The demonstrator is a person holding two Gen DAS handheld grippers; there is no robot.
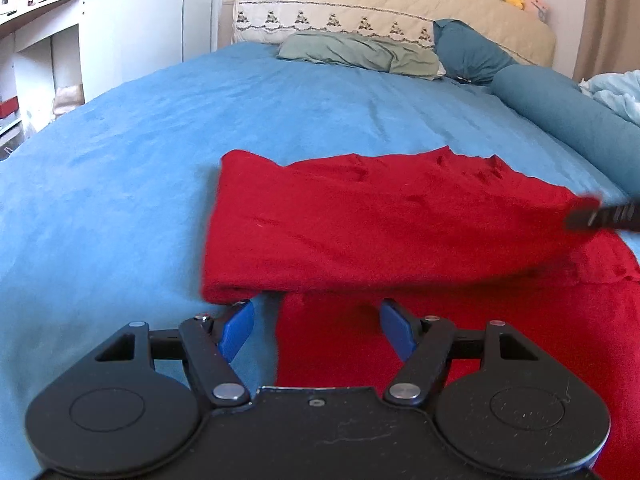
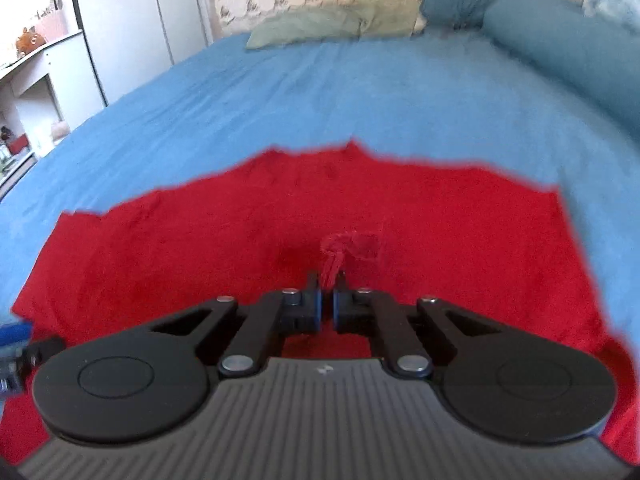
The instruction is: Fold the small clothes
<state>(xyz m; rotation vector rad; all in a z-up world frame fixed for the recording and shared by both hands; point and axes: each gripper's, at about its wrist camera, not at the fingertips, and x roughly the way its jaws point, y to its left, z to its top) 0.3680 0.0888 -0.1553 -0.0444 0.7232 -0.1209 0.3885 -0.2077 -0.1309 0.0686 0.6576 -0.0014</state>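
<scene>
Blue bed (image 1: 160, 128), white wardrobe (image 2: 132, 32)

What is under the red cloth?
The blue bedsheet lies under the red cloth, showing all around it. A folded flap covers more red cloth beneath; anything else underneath is hidden.

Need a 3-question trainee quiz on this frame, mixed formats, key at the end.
1. True or false: the right claw is shut on a pinch of the red garment.
2. Multiple choice: the left claw is A) open, B) shut on red cloth, C) out of view.
3. Fill in: the garment lies on a ____ bedspread.

Key: 1 true. 2 A: its blue pads stand apart at the garment's near folded edge. 3 blue.
</scene>
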